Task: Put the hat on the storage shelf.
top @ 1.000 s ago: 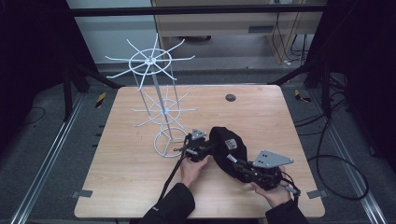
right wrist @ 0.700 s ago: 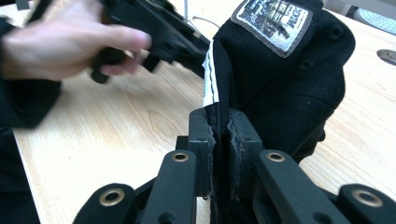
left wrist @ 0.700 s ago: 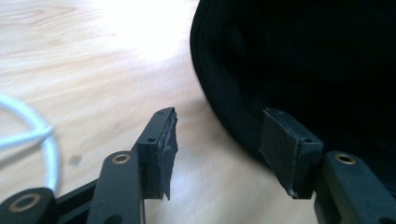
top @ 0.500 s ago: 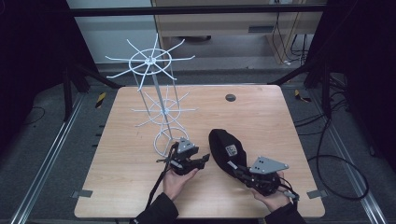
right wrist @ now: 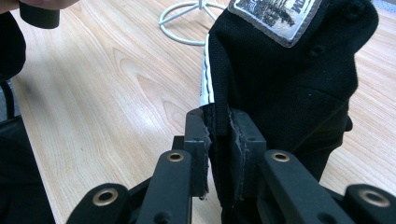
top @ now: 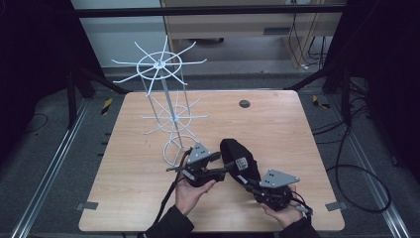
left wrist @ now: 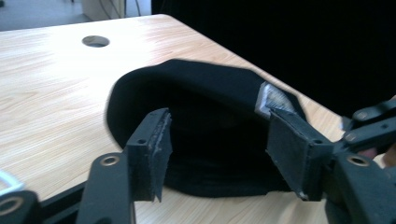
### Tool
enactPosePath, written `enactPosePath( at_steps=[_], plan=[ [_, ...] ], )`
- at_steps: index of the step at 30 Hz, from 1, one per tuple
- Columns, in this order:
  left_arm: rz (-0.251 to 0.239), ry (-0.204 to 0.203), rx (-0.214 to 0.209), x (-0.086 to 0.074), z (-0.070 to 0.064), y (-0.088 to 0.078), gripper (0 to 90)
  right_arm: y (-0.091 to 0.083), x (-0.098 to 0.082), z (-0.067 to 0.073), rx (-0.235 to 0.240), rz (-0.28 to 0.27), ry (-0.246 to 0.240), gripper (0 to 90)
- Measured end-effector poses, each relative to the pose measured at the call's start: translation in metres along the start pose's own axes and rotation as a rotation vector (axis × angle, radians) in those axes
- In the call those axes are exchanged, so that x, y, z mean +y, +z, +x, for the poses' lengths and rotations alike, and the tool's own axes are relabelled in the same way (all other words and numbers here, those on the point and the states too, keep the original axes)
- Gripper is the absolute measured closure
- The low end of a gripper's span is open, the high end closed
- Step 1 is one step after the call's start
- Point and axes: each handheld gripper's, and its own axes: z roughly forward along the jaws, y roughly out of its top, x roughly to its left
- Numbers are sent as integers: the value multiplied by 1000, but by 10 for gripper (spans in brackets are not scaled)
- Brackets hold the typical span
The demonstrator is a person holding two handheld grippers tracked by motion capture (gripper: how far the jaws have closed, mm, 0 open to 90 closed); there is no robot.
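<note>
Just ahead of the left hand-held gripper point(left wrist: 215, 154), whose jaws have just been opening and stand apart, lies the cap point(left wrist: 205, 121) on the worktop point(left wrist: 56, 84); the right hand-held gripper point(right wrist: 218, 135) clamps its edge.

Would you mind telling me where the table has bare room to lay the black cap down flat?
The table is bare across its far right, between the round hole and the right edge, and along the near left below the white wire rack. It is crowded at the near middle, where the left gripper, right gripper and black cap meet.
</note>
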Motion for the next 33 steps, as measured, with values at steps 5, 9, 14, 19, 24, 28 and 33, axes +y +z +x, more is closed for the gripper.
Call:
enactPosePath(
  at_steps=[5,9,14,19,24,28,33],
  plan=[
    [5,25,-16,6,-13,7,332,2,1,2,2,2,-1,786],
    [36,18,1,9,-17,17,296,4,1,5,11,7,-10,785],
    [58,15,29,7,-17,28,290,6,1,6,17,12,-12,787],
    [101,-12,13,2,-15,34,268,7,1,7,29,13,-21,786],
    [80,-25,-21,2,-15,32,438,9,1,8,27,12,-17,748],
    [50,-22,-38,4,-14,29,598,2,3,5,46,-15,10,683],
    [46,-17,-47,6,-10,25,716,-24,10,-4,55,-94,48,633]
  ],
)
